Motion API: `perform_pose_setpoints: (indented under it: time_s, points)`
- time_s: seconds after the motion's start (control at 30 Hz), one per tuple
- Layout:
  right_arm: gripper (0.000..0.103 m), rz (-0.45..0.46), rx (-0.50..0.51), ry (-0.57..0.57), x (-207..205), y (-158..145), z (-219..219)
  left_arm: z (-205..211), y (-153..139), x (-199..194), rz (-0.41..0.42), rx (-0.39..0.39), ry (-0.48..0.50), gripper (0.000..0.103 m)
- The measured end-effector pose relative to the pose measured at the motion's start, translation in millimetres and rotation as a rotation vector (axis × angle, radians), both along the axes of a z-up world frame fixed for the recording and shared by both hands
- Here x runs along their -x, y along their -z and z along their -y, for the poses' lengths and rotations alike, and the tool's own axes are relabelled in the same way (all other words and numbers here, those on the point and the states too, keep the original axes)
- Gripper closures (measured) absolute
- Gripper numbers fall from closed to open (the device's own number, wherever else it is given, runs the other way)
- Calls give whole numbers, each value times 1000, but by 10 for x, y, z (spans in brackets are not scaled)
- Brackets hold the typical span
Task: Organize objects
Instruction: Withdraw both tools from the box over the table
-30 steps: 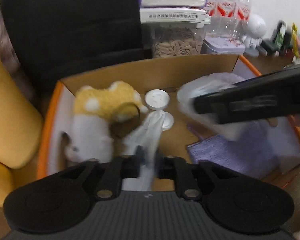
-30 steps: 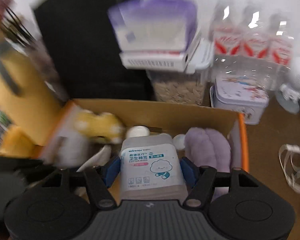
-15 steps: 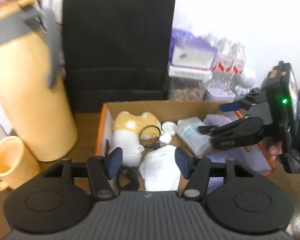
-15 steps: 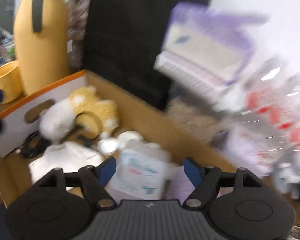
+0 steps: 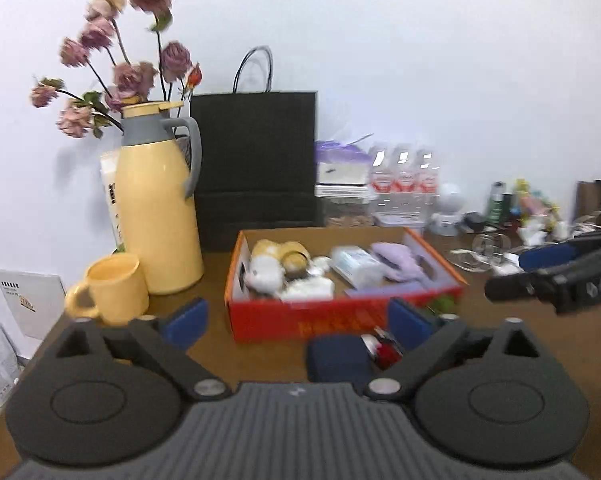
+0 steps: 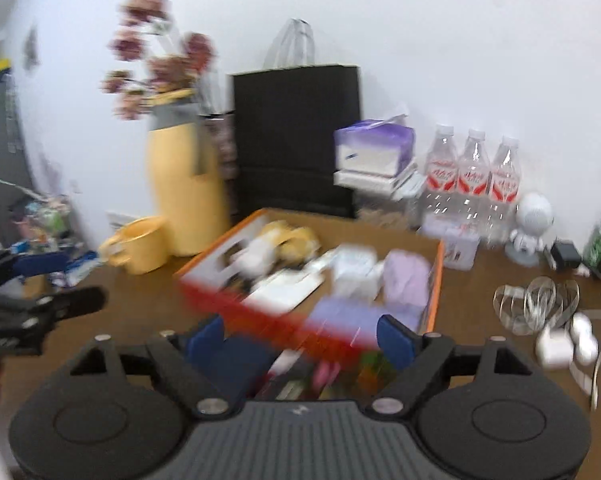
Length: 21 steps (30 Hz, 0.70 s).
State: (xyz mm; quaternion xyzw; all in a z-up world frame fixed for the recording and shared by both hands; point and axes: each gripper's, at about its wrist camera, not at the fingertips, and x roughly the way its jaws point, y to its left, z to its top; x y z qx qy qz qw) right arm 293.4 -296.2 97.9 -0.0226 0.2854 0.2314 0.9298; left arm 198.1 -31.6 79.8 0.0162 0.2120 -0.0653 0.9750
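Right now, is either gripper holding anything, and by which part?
Nothing is held. The left gripper and the right gripper are both open and empty, short of the orange box.

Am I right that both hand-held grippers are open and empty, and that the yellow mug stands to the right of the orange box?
Not quite: the yellow mug stands to the left of the orange box, beside the yellow jug, as the left wrist view shows. Both the left hand-held gripper and the right hand-held gripper are indeed open and empty.

The brown worktop carries an orange cardboard box; left of the box stand a yellow mug and yellow jug, behind it a black paper bag.
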Motion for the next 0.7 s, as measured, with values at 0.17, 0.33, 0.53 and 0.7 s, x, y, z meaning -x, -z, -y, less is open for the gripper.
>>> perform_pose_setpoints:
  time_s: [0.17,0.33,0.53,0.7]
  points:
    - [7,94,-59,-107,1306,208,84,-35,138,965,61,-23,65,0]
    - [6,57,-163,71,1952,542,118,-150,247,1266,18,6,6,0]
    - [9,-6,-21,136,2100,976,-155,-239,399,1321,13,-33,-77,0]
    - [9,95,-27,185,2330,993,-75,-217,660,1116,-69,9,-50,0]
